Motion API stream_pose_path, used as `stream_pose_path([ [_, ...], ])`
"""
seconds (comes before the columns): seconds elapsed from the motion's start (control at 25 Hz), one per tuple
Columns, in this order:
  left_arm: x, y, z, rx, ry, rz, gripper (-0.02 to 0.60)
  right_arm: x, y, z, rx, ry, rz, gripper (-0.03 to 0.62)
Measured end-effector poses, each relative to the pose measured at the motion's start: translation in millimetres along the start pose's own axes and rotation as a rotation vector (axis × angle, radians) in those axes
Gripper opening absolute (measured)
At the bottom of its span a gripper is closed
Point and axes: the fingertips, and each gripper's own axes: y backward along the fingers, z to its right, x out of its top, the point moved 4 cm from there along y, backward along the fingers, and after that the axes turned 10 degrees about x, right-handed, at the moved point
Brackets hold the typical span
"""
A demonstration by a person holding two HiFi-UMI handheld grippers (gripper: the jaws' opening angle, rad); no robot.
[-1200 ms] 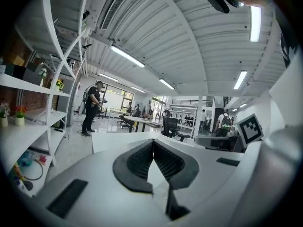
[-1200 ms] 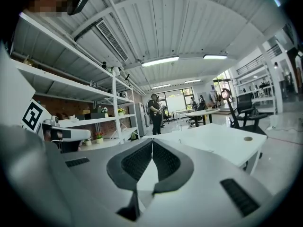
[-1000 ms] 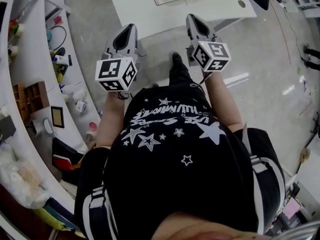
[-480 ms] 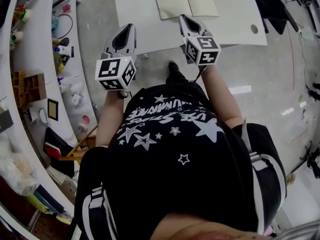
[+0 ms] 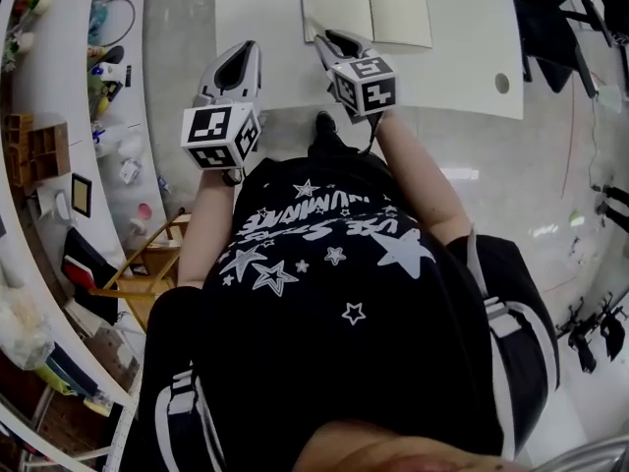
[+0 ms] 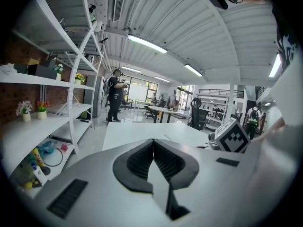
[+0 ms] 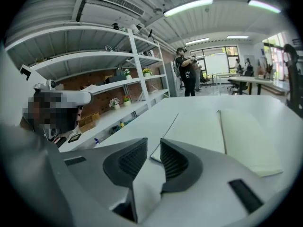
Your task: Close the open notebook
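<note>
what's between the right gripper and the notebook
Only bare table, in the right gripper view; the right gripper, jaws just opening and empty, points at the notebook.

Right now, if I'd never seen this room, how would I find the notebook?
Look for the big white table in front of the person. Toward its near edge lies the notebook, spread open flat. Its two blank cream pages, split by a middle crease, look a little darker than the table around them.

White table [image 5: 260, 28], cluttered white shelves [image 5: 59, 67], potted flowers on a shelf [image 6: 23, 109], person standing far off [image 6: 114, 96]
</note>
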Motion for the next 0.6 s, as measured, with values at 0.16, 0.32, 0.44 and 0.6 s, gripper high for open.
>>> stream_pose_path([
  [0.16,-10,-16,3,0.037,0.005,-0.029,0.012,-11,-22,5,0.057,0.012,-0.104,0.103],
  [0.32,-15,-26,4,0.071,0.005,-0.05,0.012,-18,-37,8,0.085,0.027,-0.177,0.118],
  [0.44,-17,-30,8,0.092,0.003,-0.061,0.012,-20,-42,5,0.104,0.067,-0.243,0.138],
  [0.6,-18,-27,7,0.121,0.006,-0.071,0.012,-27,-50,2,0.09,0.109,-0.302,0.14],
])
